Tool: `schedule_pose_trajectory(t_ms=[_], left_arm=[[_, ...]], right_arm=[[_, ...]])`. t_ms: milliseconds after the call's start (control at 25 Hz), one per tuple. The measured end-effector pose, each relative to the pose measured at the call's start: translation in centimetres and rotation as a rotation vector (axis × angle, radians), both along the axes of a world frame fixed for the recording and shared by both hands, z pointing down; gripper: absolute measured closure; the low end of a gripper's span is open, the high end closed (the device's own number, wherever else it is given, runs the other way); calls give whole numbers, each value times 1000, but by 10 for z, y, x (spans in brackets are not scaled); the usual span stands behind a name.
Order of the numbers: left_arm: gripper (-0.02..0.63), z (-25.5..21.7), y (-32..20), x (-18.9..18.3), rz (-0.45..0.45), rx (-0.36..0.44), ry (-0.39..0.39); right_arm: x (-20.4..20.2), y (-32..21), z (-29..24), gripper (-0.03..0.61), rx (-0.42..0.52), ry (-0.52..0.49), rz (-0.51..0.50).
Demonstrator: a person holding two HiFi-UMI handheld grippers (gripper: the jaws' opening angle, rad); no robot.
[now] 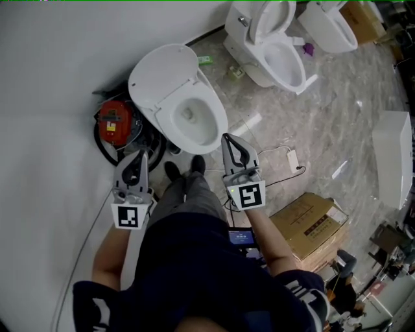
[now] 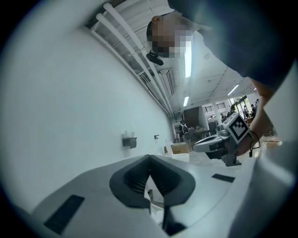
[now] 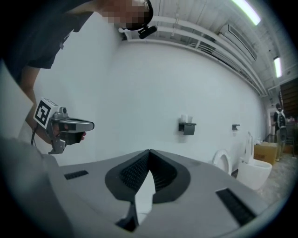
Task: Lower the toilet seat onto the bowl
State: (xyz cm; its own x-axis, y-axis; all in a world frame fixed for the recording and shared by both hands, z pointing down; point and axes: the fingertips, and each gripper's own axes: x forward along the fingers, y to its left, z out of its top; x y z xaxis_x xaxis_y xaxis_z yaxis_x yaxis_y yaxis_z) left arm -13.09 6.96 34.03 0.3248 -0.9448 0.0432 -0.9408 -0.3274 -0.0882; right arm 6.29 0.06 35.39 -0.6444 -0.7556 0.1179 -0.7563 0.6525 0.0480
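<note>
While L-tongs [image 1: 140,155], R-tongs [image 1: 227,138] sit shut, toilet [image 1: 162,74] sits apart.

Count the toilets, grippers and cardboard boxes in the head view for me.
Toilets: 3 (near toilet, middle toilet, far toilet)
Grippers: 2 (left gripper, right gripper)
Cardboard boxes: 2 (near box, far box)
Total: 7

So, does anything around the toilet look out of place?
Yes, clutter: a red device ringed by black hose sits wedged between the toilet and the wall, and a white cable with its adapter lies loose on the floor to its right. Nothing looks spilled or broken.
</note>
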Motion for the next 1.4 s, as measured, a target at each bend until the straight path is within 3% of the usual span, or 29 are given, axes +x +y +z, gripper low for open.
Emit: schedule_pose_trajectory(t_ms=[200, 560, 800, 1400], left_arm=[[589, -35, 8, -15, -38, 67, 30], [589, -79, 16, -38, -93, 145, 35], [589, -90, 24, -54, -142, 158, 37], [589, -94, 29, -57, -158, 167, 34]], right_arm=[[-16, 11, -45, 558, 61, -16, -47], [-30, 14, -84, 558, 73, -17, -51], [-31, 16, -91, 558, 70, 18, -43], [-42, 16, -102, 558, 109, 76, -73]])
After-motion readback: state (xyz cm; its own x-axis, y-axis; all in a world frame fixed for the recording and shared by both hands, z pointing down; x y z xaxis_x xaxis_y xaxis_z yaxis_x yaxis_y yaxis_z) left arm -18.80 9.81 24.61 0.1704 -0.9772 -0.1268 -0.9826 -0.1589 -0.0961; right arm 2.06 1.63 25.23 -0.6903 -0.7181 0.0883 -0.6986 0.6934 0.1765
